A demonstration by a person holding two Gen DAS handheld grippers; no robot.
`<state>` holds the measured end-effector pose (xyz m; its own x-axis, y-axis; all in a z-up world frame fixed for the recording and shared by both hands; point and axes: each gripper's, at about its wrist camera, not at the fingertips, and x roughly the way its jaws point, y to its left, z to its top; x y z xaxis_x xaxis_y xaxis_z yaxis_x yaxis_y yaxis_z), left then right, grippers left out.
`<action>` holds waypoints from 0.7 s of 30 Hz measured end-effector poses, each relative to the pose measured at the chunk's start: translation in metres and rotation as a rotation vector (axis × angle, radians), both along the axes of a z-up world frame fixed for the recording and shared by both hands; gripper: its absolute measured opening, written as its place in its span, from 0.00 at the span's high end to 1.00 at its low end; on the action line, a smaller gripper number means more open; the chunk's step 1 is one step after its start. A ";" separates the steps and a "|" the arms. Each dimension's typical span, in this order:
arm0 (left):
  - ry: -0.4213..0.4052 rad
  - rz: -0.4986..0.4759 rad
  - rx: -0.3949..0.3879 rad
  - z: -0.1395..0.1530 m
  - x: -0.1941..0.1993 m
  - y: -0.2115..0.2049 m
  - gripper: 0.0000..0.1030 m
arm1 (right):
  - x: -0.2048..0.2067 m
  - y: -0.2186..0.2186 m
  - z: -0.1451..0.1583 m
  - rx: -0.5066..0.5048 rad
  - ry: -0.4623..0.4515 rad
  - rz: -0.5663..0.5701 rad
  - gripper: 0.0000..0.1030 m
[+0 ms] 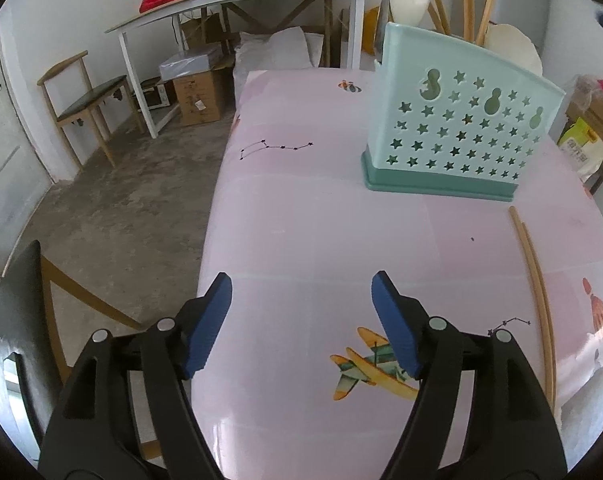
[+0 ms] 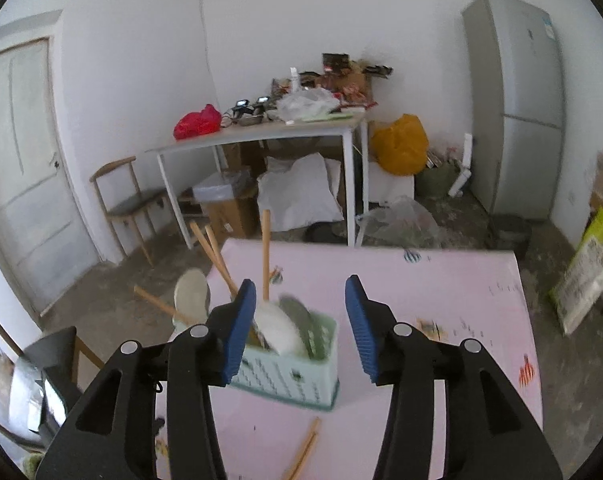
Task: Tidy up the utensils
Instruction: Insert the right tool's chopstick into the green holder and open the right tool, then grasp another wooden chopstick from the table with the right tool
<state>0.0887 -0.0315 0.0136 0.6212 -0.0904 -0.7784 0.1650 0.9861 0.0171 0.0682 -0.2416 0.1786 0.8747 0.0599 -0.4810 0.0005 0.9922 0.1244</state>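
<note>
Item one: my left gripper [image 1: 301, 320], jaws standing wide apart, nothing between the blue pads [image 1: 207, 328]; only bare pink tablecloth [image 1: 293, 208] shows in the gap.

Item two: my right gripper [image 2: 301, 328], jaws parted about halfway, nothing clamped. It hangs above the utensil holder [image 2: 297, 376], which sits below and between its pads, nearer the left one.

Item three: one mint-green utensil holder [image 1: 457, 120], star-punched wall with three gourd-shaped cutouts, on a darker green base. From the left gripper it stands ahead and to the right, well apart.

Contents, as counted from the right wrist view: two white spoon-like heads [image 2: 279, 330], one more white head [image 2: 191, 294] leaning out on the holder's left, one green slotted piece [image 2: 297, 312], and four wooden sticks [image 2: 266, 254] rising or leaning out. The frame is blurred, so I cannot vouch for the count.

Item four: two loose chopsticks [image 1: 535, 280], lying side by side and touching, on the cloth right of the left gripper, near the table's right edge. The right wrist view shows them [image 2: 303, 454] below that gripper, on the near side of the holder.

Edges and room: the table's left edge runs just beside the left gripper's left finger; floor lies beyond. Open cloth spans ahead of the left gripper to the holder. One airplane print [image 1: 365, 364] lies under its right pad.
</note>
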 end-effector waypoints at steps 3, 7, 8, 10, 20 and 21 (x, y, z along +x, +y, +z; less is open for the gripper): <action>0.002 0.002 0.006 0.001 0.000 -0.001 0.32 | -0.015 -0.009 -0.022 0.047 0.065 -0.006 0.55; -0.002 0.002 0.025 0.003 -0.002 -0.002 0.31 | -0.025 -0.008 -0.069 0.071 0.215 -0.003 0.55; -0.004 0.003 0.028 0.004 -0.003 -0.002 0.30 | -0.026 -0.005 -0.079 0.081 0.249 0.001 0.55; -0.008 0.001 0.035 0.005 -0.006 -0.004 0.29 | -0.030 -0.002 -0.101 0.108 0.317 0.013 0.55; -0.023 -0.002 0.062 0.012 -0.015 -0.015 0.27 | -0.053 0.023 -0.185 0.095 0.557 0.027 0.61; -0.025 -0.002 0.063 0.013 -0.016 -0.015 0.27 | -0.054 0.023 -0.189 0.101 0.568 0.025 0.63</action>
